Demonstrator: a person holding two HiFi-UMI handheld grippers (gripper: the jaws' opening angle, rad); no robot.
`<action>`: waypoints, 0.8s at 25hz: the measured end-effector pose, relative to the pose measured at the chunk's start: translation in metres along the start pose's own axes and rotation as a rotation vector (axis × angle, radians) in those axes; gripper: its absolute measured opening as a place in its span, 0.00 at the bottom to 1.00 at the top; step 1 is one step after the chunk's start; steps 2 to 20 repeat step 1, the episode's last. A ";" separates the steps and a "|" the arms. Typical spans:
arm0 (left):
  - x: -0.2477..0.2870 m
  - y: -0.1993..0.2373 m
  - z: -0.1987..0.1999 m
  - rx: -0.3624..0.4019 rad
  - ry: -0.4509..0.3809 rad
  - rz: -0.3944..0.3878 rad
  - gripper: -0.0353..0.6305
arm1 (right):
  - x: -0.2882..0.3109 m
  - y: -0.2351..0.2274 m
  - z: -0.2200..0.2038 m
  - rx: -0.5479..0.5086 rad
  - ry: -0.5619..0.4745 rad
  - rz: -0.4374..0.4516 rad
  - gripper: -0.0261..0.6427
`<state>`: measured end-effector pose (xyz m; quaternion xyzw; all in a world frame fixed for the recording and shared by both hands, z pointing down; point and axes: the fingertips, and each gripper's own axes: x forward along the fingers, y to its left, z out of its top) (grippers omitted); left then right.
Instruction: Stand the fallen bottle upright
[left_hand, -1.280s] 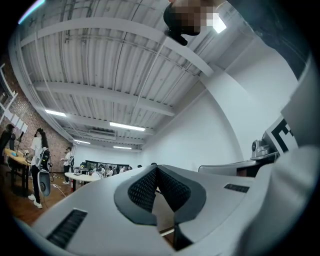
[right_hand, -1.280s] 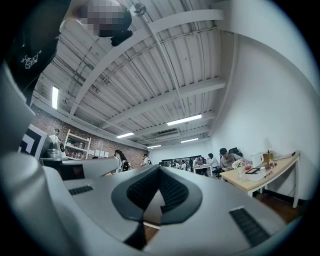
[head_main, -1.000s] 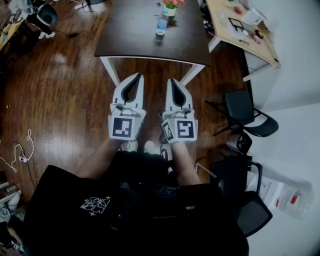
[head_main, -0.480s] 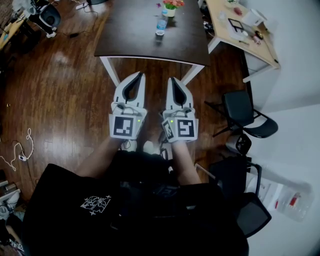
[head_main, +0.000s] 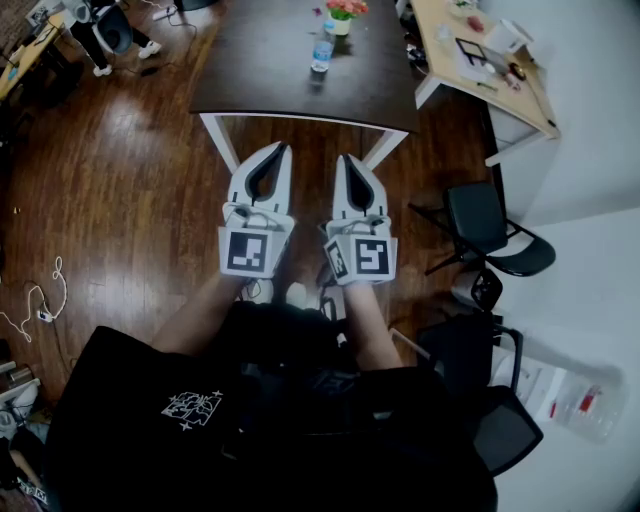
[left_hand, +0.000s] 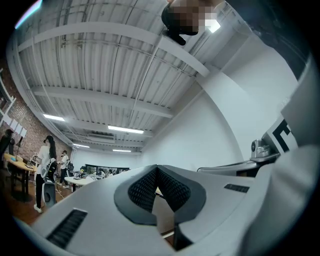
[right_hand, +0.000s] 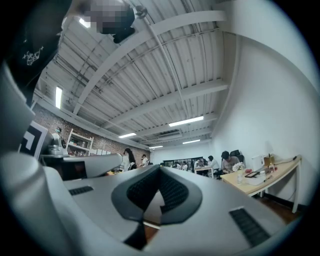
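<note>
A small clear bottle (head_main: 322, 52) with a blue label is on the dark table (head_main: 270, 70) at the far side, next to a flower pot (head_main: 345, 14). From this steep angle I cannot tell whether it stands or lies. My left gripper (head_main: 284, 149) and right gripper (head_main: 344, 159) are held side by side over the wooden floor, short of the table's near edge and well away from the bottle. Both are shut with nothing between the jaws. In the left gripper view the left gripper's (left_hand: 157, 168) ribbed pads meet, and the right gripper's (right_hand: 160, 167) pads meet in the right gripper view. Both gripper views look up toward the ceiling.
The table's white legs (head_main: 222, 140) stand just ahead of the grippers. Black chairs (head_main: 490, 228) are to the right, and another chair (head_main: 480, 400) is near my right side. A light wooden desk (head_main: 490, 55) with clutter is at the far right. Cables (head_main: 45, 300) lie on the floor at the left.
Both grippers stay where they were, still shut. The person at the far left corner has shifted a little to the right.
</note>
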<state>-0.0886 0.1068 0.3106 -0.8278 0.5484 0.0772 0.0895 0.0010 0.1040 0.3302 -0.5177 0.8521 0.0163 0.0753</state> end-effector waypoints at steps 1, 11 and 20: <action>0.000 0.000 0.000 -0.001 -0.003 0.001 0.03 | -0.001 0.000 0.000 0.000 0.001 0.000 0.06; 0.000 0.000 0.000 -0.001 -0.003 0.001 0.03 | -0.001 0.000 0.000 0.000 0.001 0.000 0.06; 0.000 0.000 0.000 -0.001 -0.003 0.001 0.03 | -0.001 0.000 0.000 0.000 0.001 0.000 0.06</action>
